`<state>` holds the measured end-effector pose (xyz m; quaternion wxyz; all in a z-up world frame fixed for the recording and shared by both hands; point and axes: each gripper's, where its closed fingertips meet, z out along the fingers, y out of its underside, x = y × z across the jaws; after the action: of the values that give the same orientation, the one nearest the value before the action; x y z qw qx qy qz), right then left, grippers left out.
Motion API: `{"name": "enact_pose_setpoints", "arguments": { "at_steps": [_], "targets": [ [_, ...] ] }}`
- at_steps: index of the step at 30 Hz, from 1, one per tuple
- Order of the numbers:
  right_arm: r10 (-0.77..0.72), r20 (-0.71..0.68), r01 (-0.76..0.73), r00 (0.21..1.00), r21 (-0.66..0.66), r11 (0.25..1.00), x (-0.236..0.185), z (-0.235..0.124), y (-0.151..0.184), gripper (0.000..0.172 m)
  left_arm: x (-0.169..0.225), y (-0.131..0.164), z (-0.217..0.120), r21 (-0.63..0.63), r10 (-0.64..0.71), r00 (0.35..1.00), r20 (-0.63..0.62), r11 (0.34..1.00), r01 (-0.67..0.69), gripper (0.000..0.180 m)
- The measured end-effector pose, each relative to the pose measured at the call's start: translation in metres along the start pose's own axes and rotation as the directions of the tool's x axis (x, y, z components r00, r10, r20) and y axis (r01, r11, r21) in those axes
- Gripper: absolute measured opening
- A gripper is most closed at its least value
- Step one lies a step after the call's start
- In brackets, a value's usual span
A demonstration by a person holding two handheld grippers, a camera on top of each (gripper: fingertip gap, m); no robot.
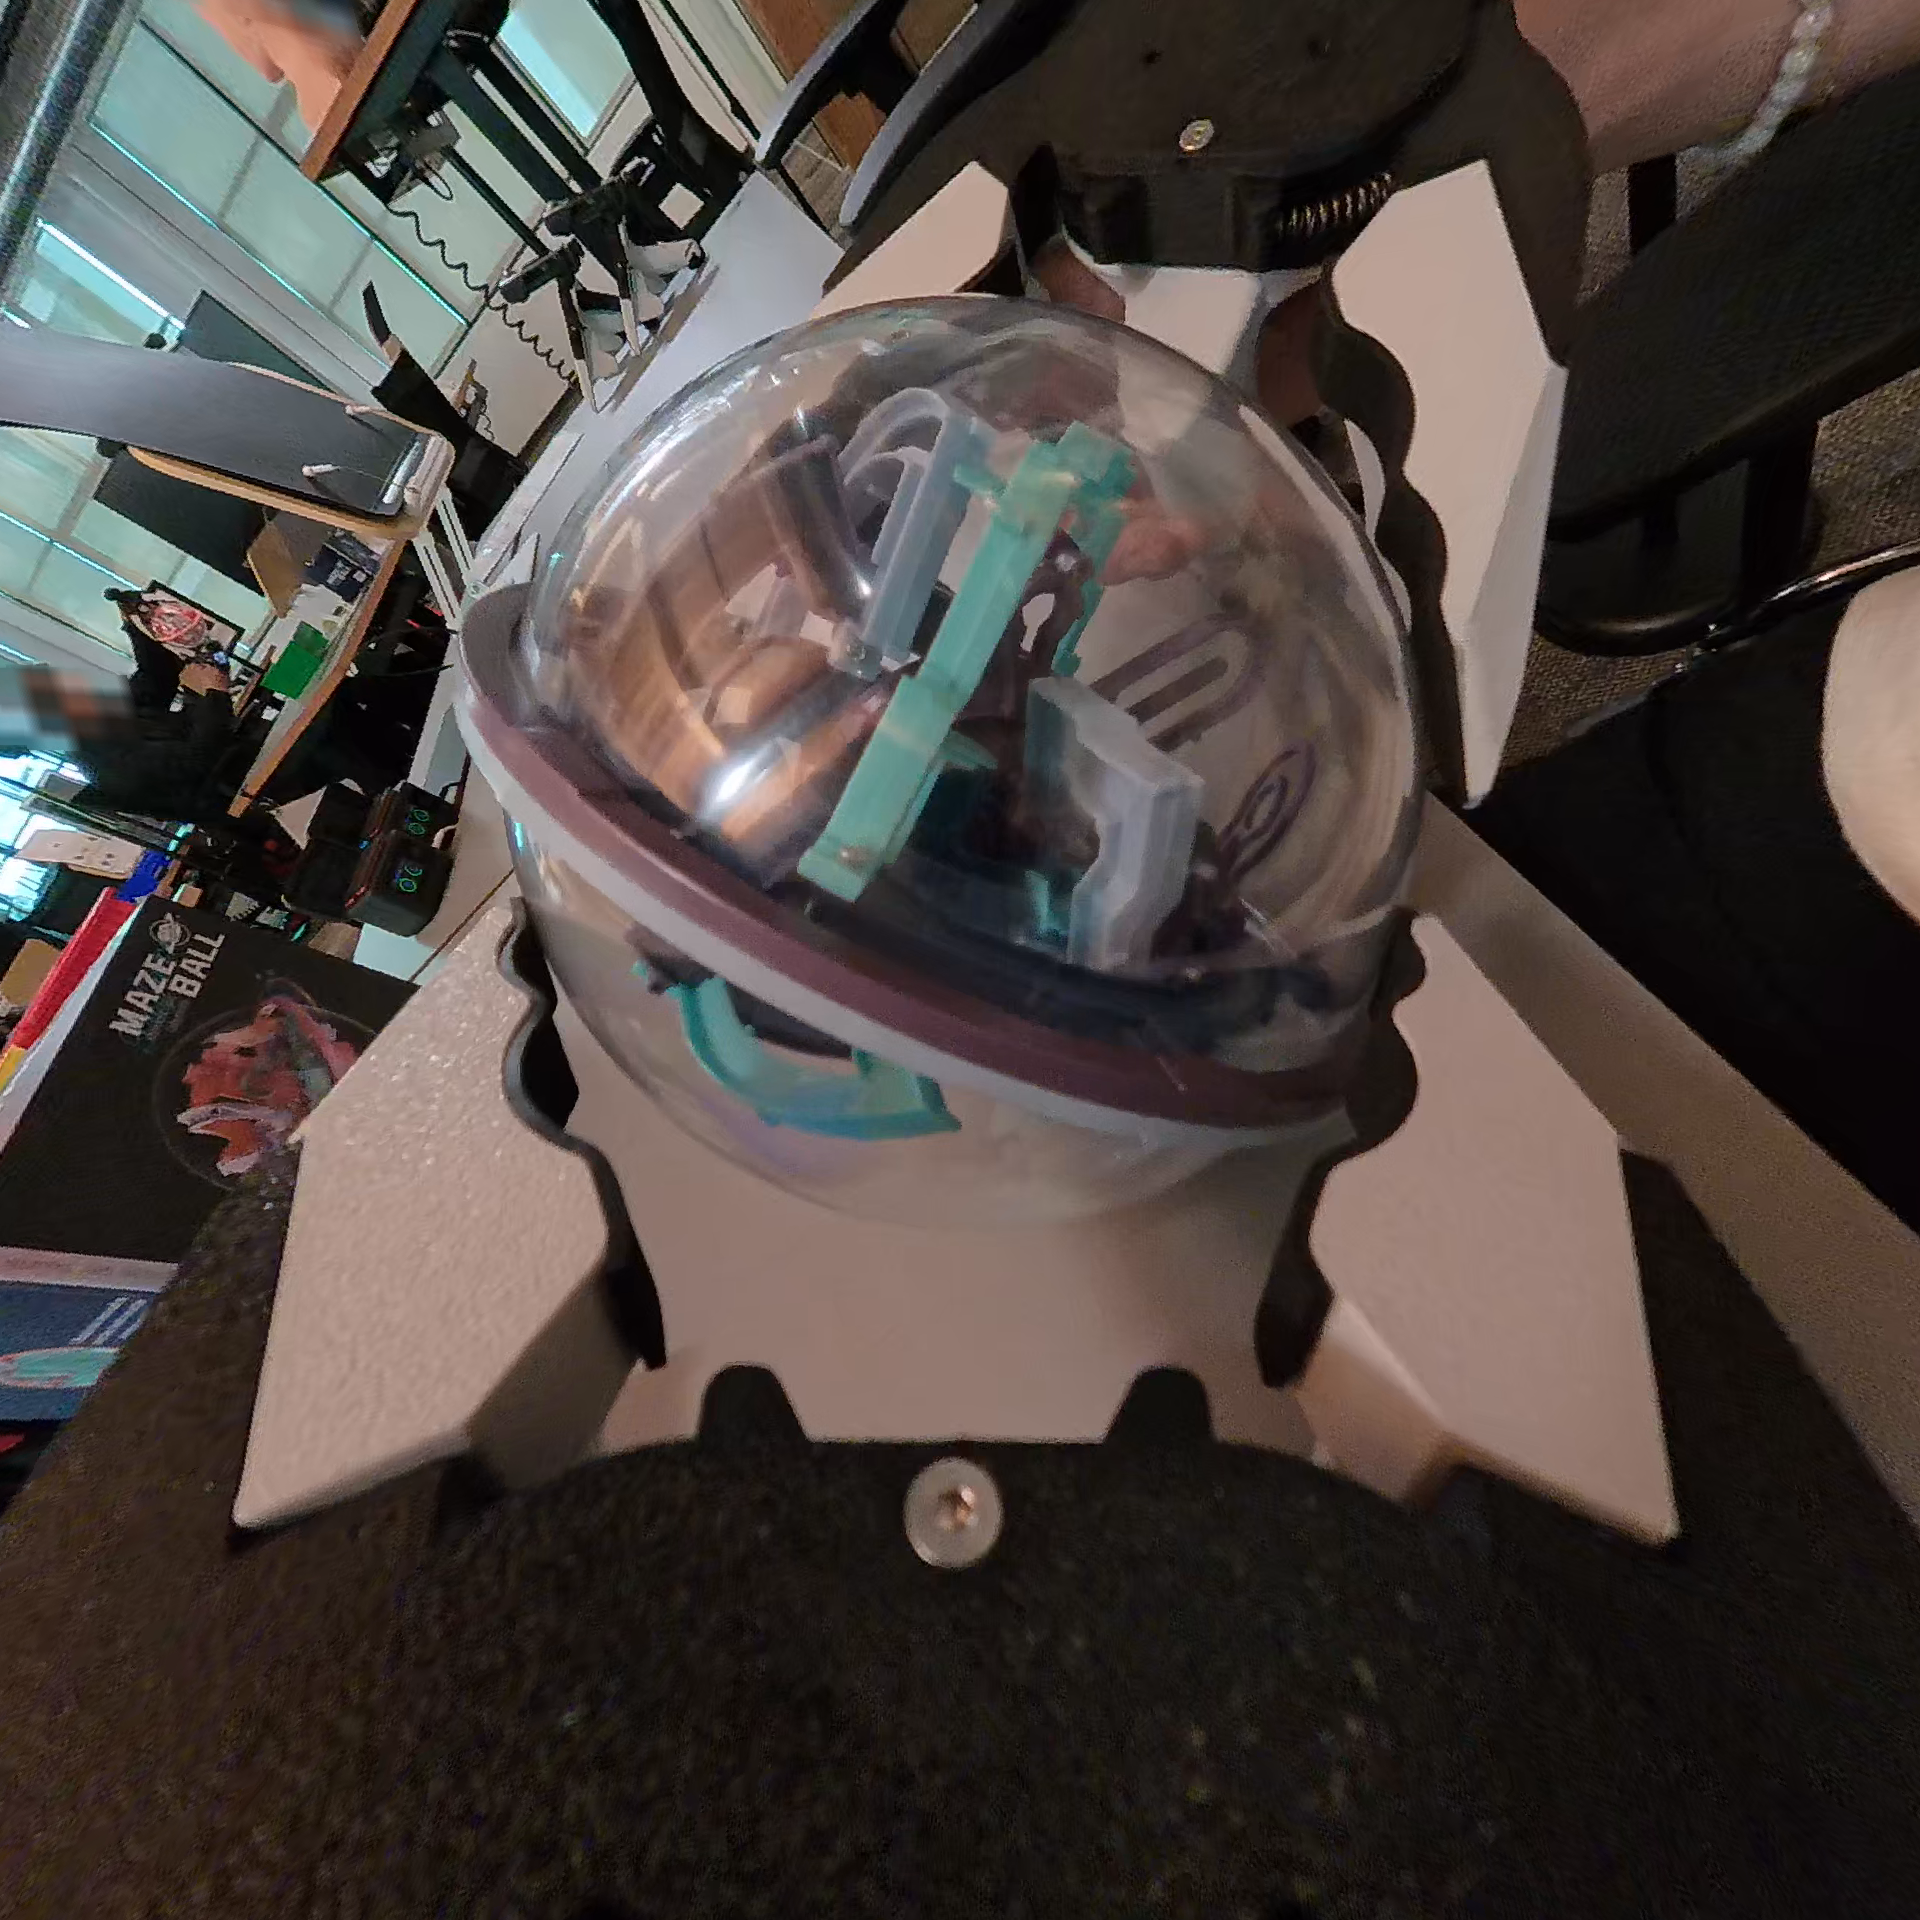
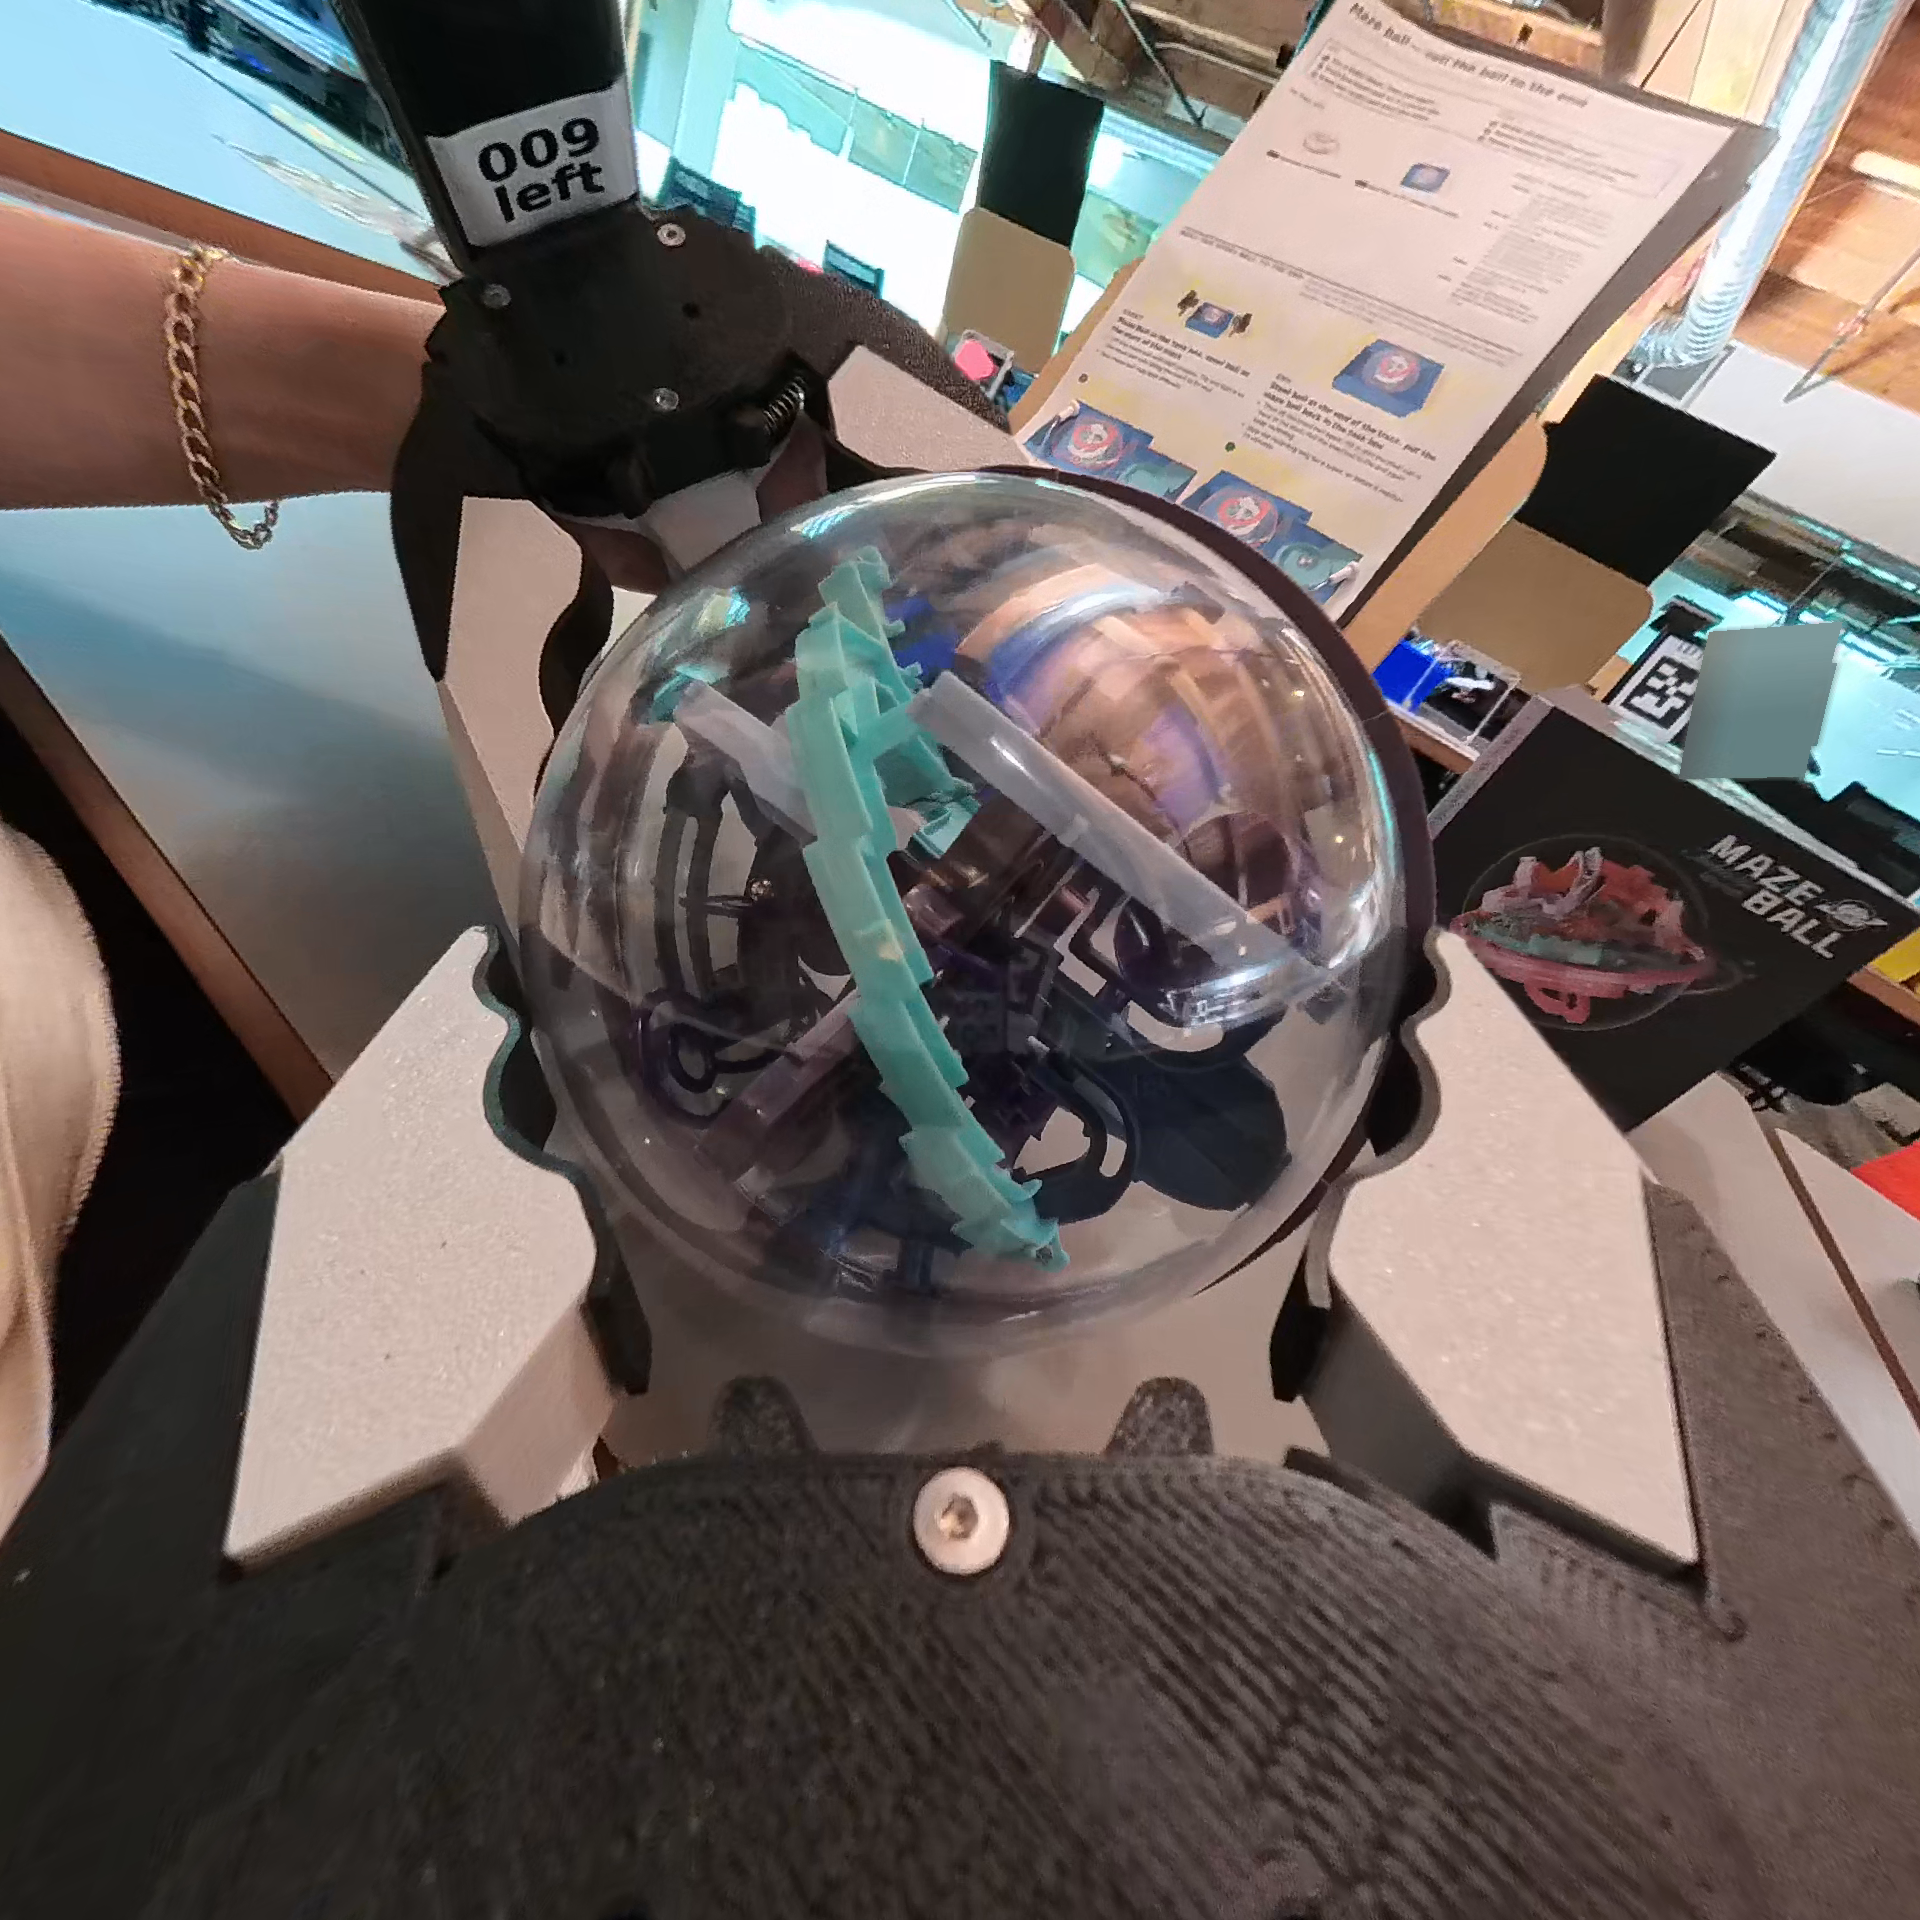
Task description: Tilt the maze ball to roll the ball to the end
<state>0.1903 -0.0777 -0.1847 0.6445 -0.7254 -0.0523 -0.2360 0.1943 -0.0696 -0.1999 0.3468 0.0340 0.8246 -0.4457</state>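
Left gripper (image 1: pixel 961 997) clamped on clear maze ball (image 1: pixel 935 769), black wavy pads against its sides, right gripper (image 2: pixel 961 1049) clamped on it from the opposite side, sphere held between both, purple equator band (image 1: pixel 790 925) tilted, black product box (image 2: pixel 1662 935) nearby.

Both wrist cameras face the maze ball (image 1: pixel 935 769) closely, from opposite sides.

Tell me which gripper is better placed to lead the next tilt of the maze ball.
Neither clearly: left gripper and right gripper both clamp the maze ball from opposite sides, so tilting probably needs both together.
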Motion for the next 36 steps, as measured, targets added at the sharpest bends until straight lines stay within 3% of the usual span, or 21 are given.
{"name": "enact_pose_setpoints", "arguments": {
  "at_steps": [21, 36],
  "targets": [
    [-0.066, -0.059, 0.069, 0.996, 0.055, 0.996, -0.005, -0.009, -0.002, 0.158, 0.006, -0.009, 0.001, -0.013, 0.121, 0.992, 0.022, 0.993, -0.12, 0.148],
    [0.031, -0.023, -0.028, 0.999, 0.12, 0.992, 0.002, -0.015, 0.001, 0.157, 0.004, -0.016, 0.009, -0.022, 0.093, 0.996, -0.015, 0.995, -0.093, 0.149]
  ]
}}
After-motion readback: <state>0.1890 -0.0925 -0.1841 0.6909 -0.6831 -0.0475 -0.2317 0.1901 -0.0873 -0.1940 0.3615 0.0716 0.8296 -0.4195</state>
